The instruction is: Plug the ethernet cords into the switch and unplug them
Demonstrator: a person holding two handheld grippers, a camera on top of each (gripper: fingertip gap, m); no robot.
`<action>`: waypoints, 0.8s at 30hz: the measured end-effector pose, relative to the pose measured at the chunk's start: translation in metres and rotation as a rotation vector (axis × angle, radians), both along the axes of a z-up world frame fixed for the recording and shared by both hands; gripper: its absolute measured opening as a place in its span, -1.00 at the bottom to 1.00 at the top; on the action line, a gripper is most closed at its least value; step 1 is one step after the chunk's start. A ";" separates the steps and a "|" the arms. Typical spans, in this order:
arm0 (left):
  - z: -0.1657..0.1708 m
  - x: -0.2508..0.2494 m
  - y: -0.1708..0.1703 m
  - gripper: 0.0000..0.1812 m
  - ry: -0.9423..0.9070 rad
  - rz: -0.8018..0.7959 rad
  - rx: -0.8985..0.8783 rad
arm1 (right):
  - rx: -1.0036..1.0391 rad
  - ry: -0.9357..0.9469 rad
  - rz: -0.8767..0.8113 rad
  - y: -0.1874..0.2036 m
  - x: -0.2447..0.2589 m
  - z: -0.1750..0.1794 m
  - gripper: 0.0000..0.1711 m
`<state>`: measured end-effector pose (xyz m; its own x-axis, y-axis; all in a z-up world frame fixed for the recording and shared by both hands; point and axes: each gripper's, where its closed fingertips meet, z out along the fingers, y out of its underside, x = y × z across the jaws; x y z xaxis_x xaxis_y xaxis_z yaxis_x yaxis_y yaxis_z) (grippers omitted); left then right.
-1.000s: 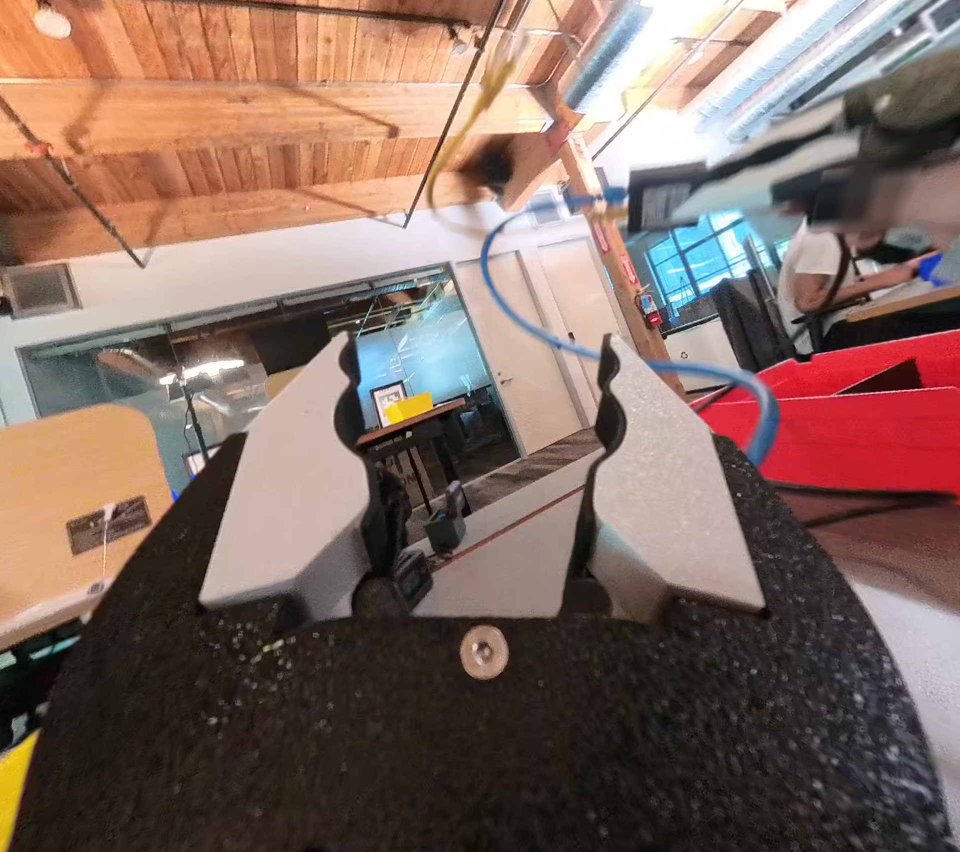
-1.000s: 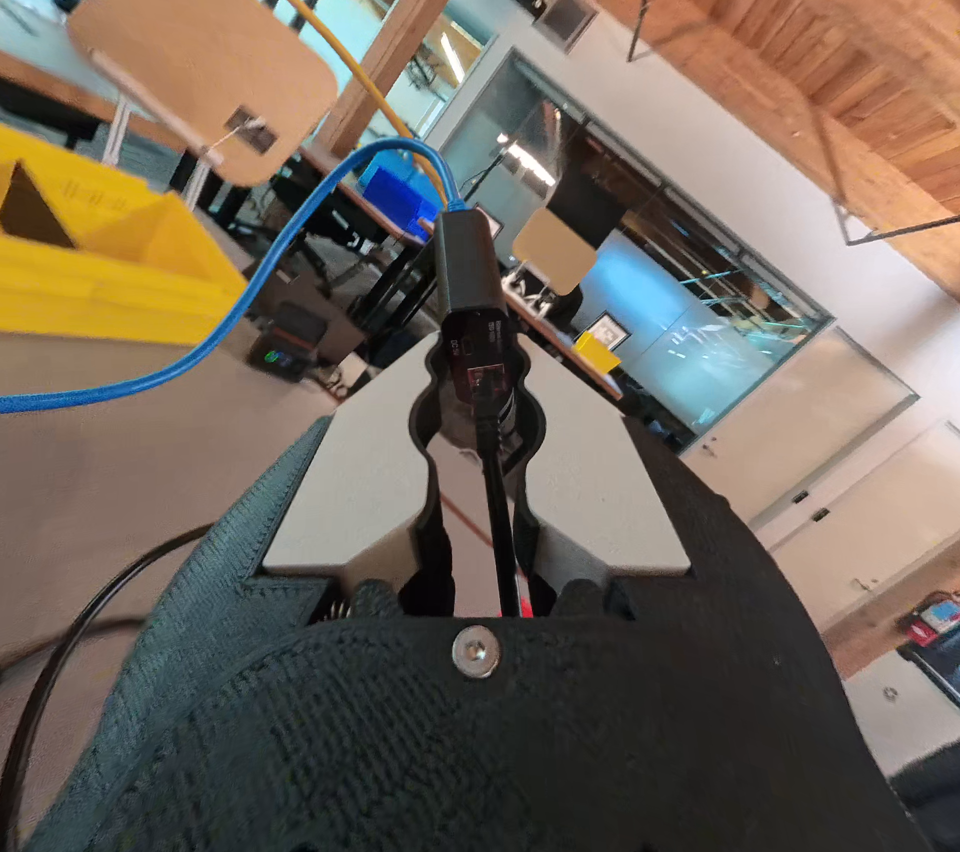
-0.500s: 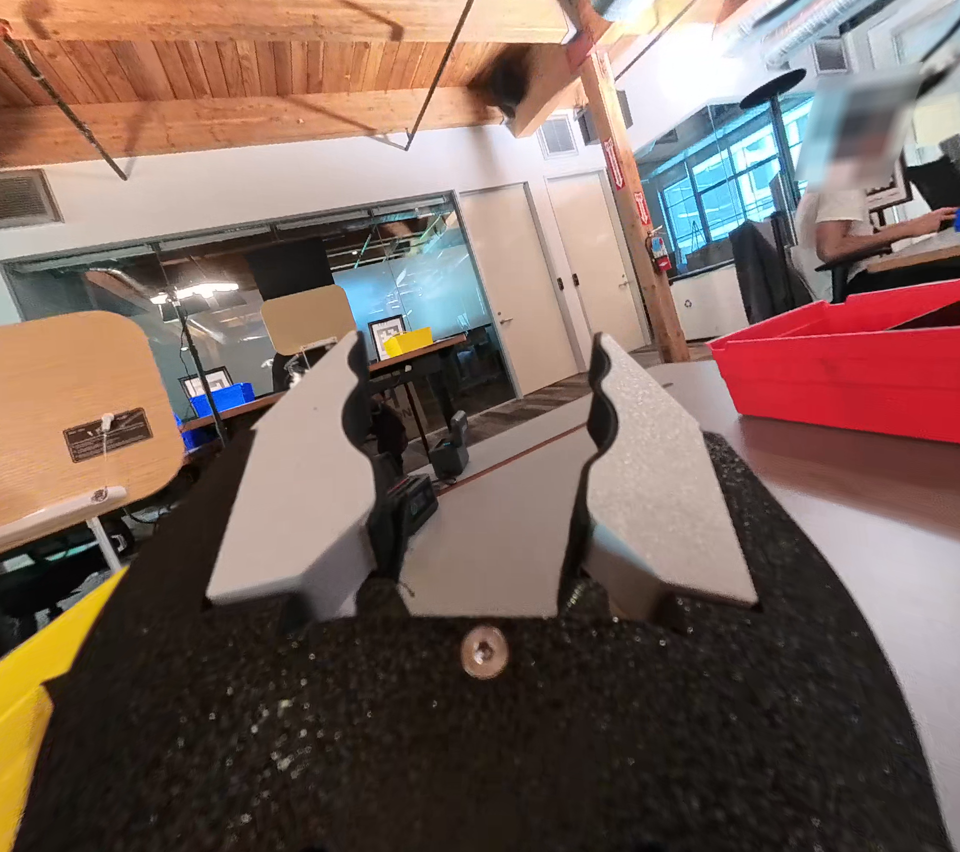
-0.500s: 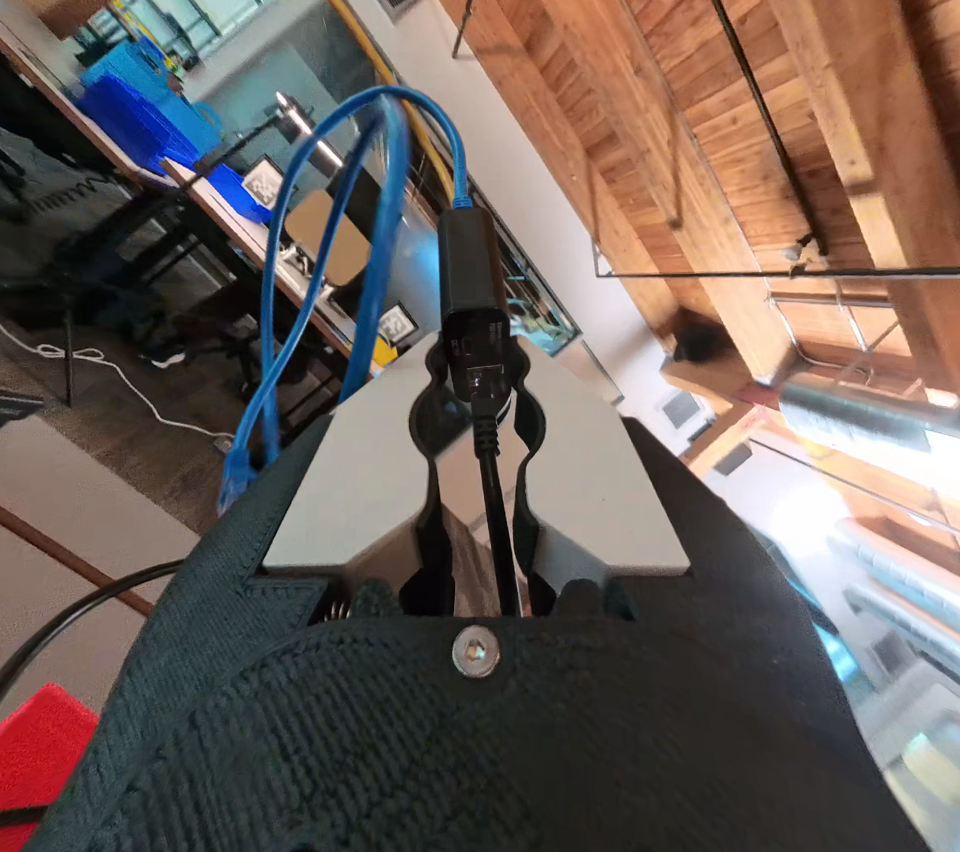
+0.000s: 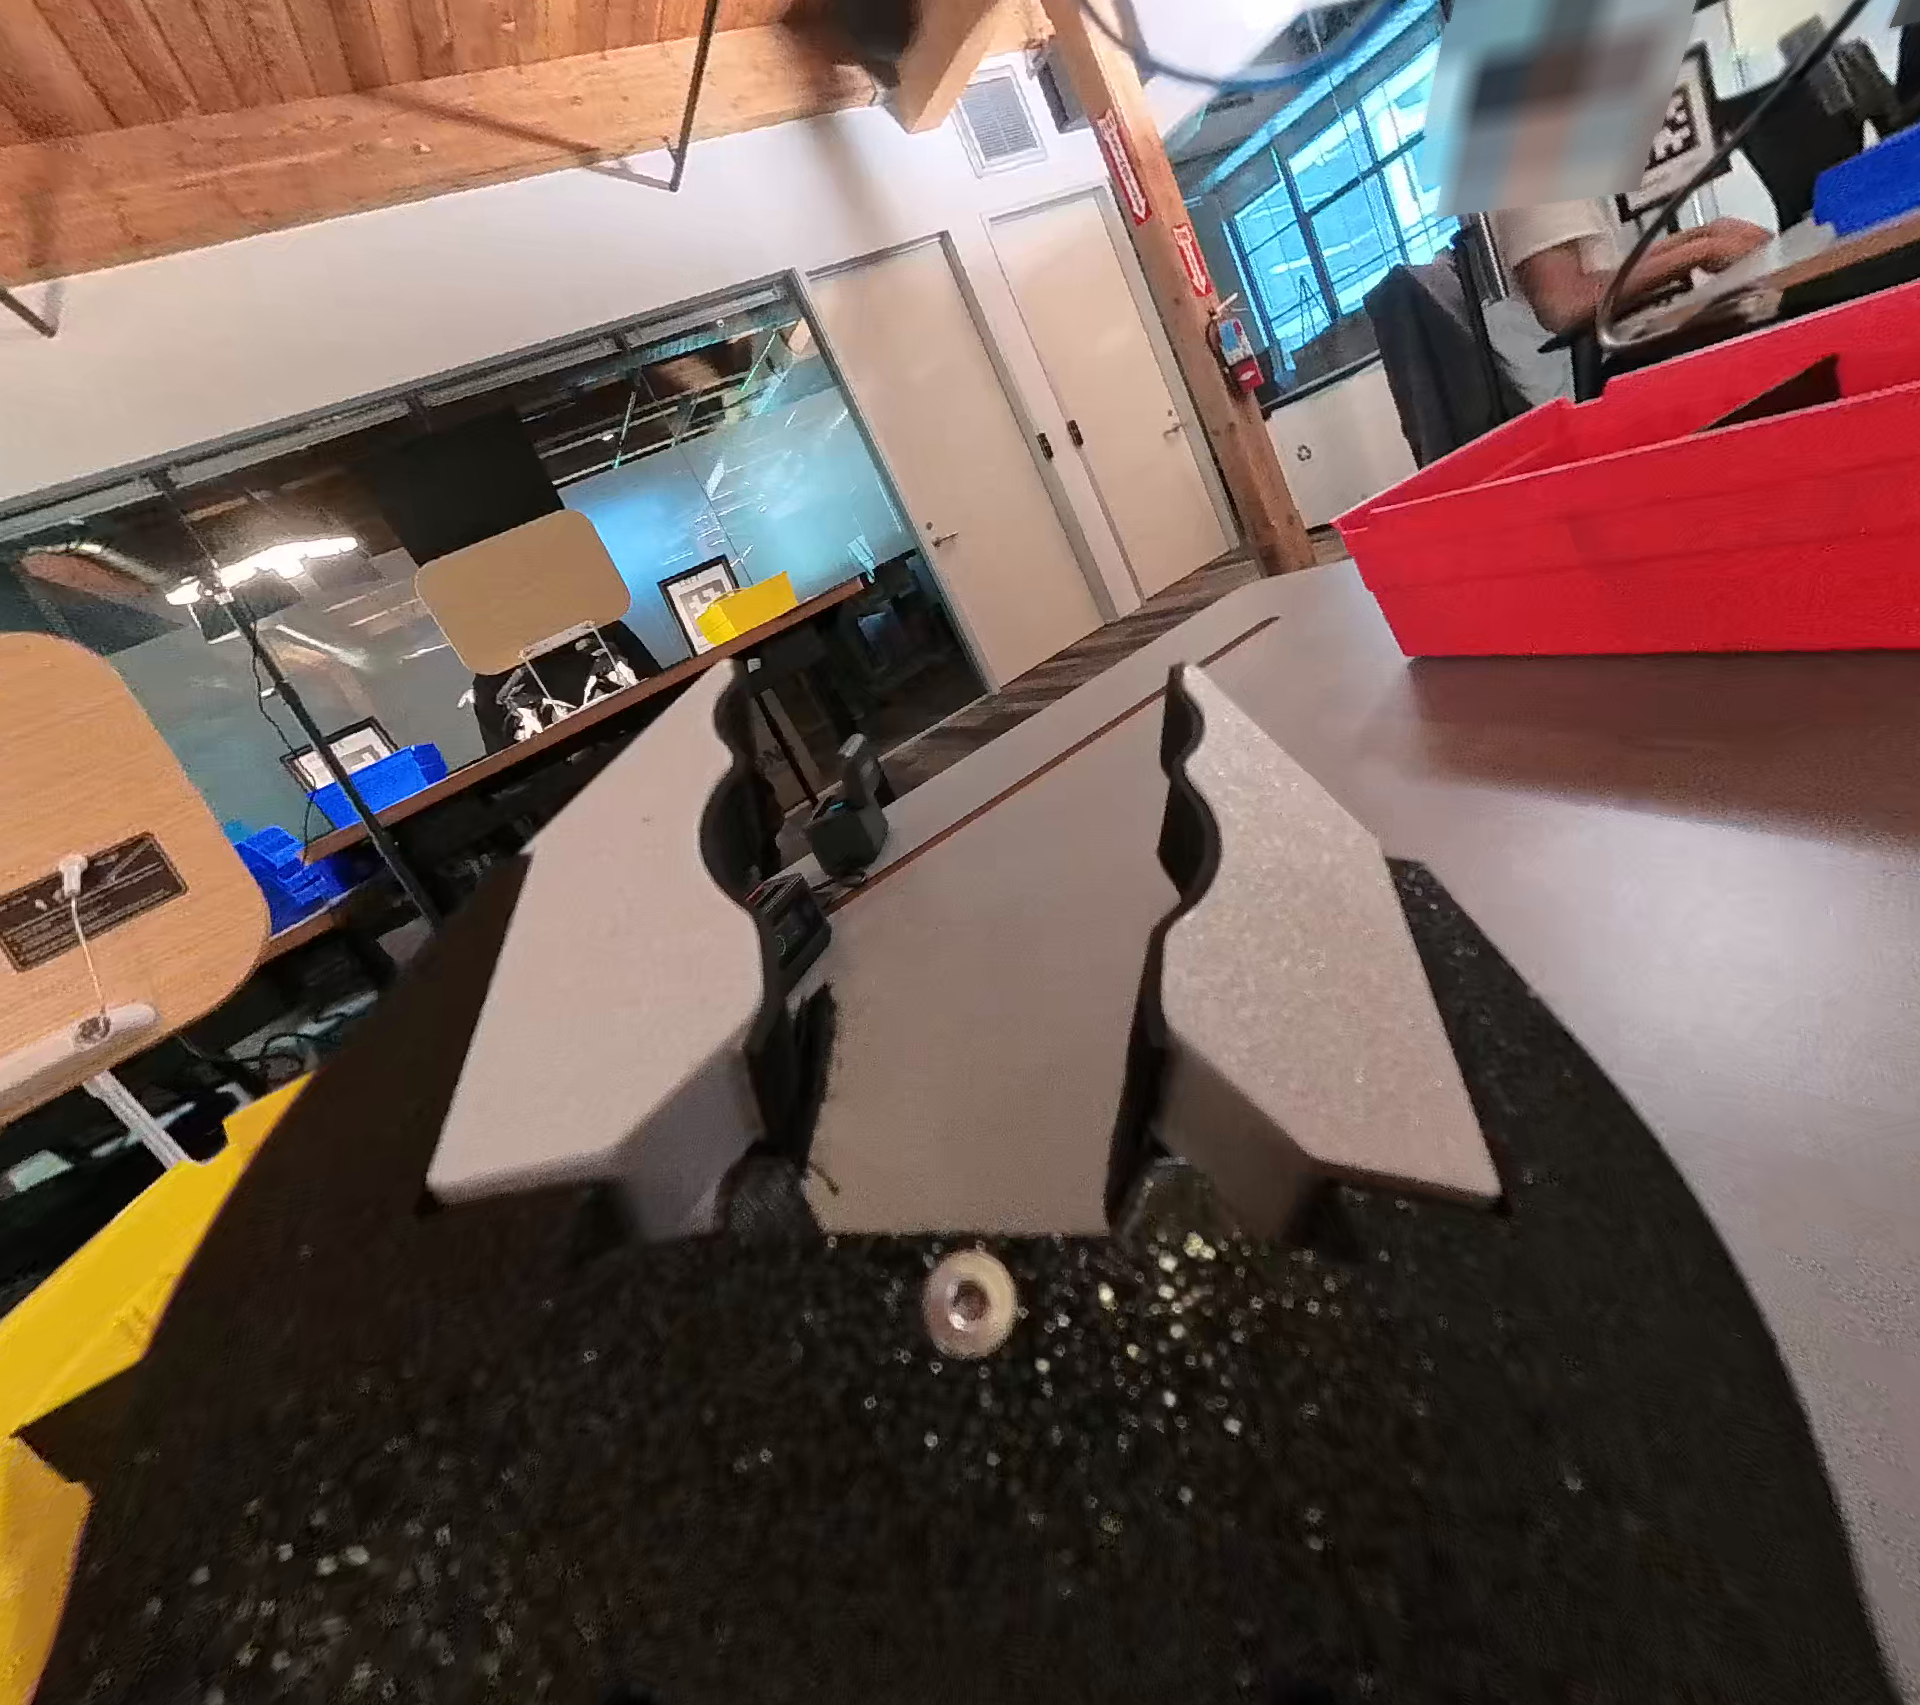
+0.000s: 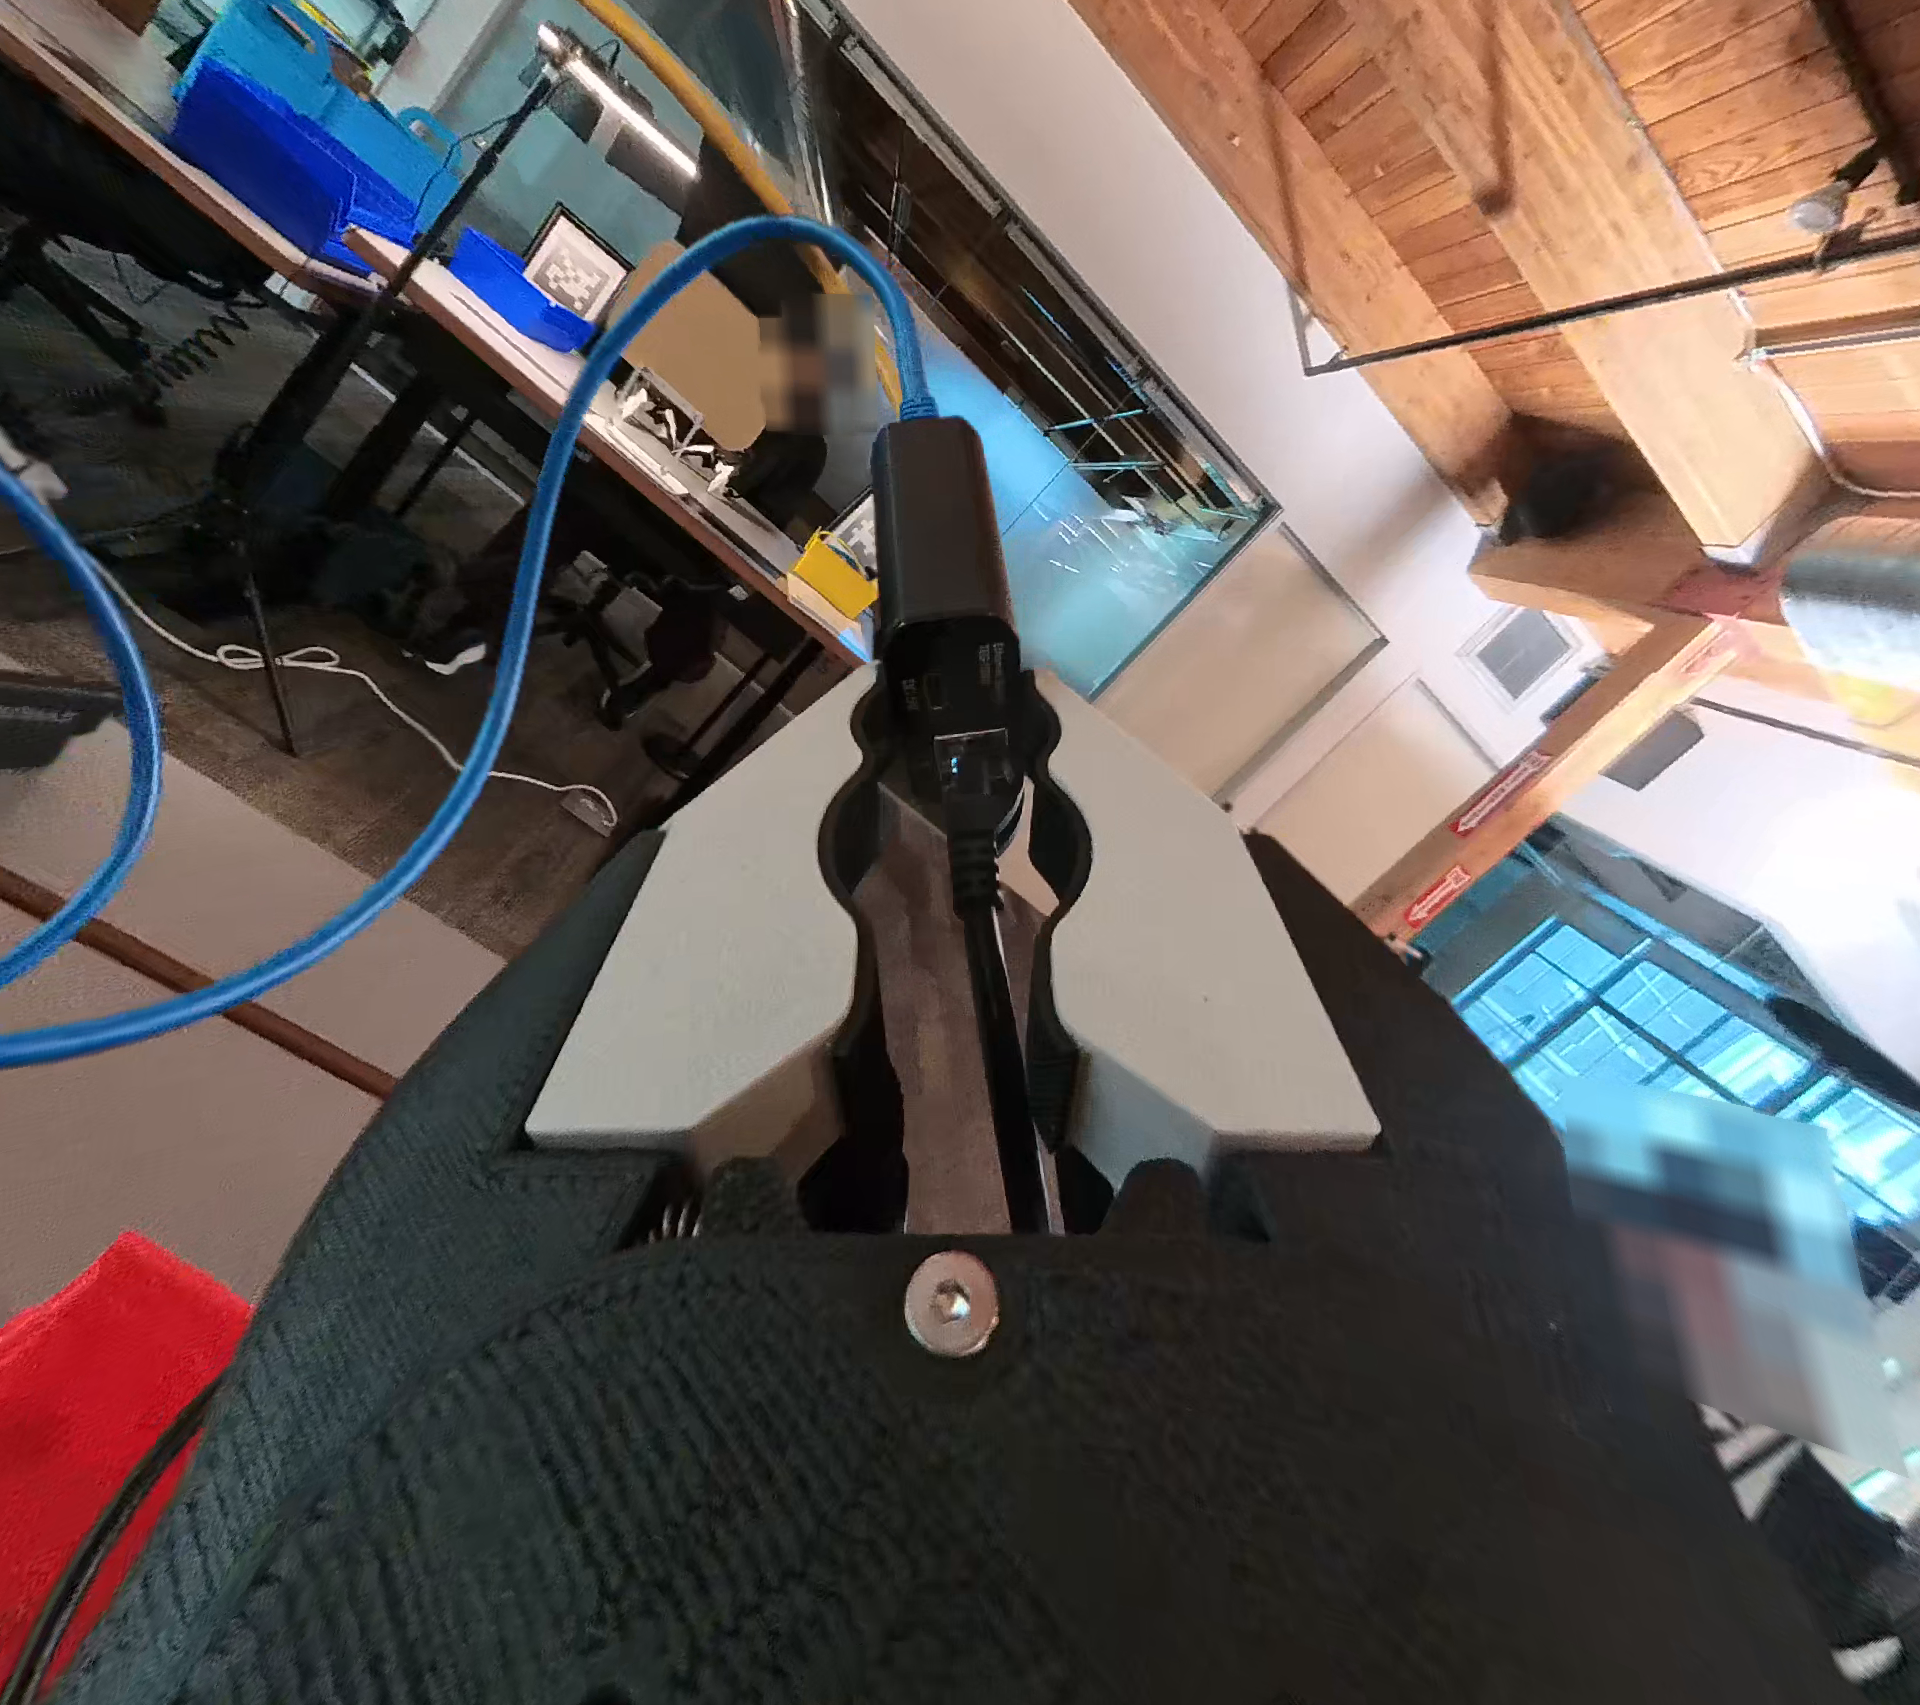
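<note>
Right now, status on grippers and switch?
Left gripper open, empty. Right gripper shut on switch, held aloft. Blue cord plugged in. Nothing blocking.

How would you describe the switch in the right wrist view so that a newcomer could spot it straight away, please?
Start at the right gripper, whose pale grey fingers fill the middle of the view. The switch is the small black box clamped at their tips, pointing up and away. A blue ethernet cord enters its far end and a black cable leaves its near end.
</note>
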<state>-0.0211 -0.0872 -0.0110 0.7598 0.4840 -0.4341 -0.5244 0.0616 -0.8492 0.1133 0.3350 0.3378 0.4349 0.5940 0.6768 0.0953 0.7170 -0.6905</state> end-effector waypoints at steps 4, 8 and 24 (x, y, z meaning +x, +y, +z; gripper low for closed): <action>-0.006 0.009 0.007 -0.17 0.059 -0.008 -0.055 | -0.042 -0.010 0.009 0.021 -0.010 -0.029 -0.75; -0.012 0.018 0.014 -0.19 0.121 -0.015 -0.105 | -0.066 0.018 0.031 0.035 -0.015 -0.046 -0.75; -0.023 0.027 0.020 -0.22 0.186 -0.022 -0.180 | -0.152 0.088 0.097 0.064 -0.003 -0.141 -0.75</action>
<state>0.0060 -0.0668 -0.0343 0.6681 0.3704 -0.6453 -0.6730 -0.0689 -0.7364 0.1103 0.3991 0.1971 0.4240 0.7286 0.5379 -0.0348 0.6066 -0.7942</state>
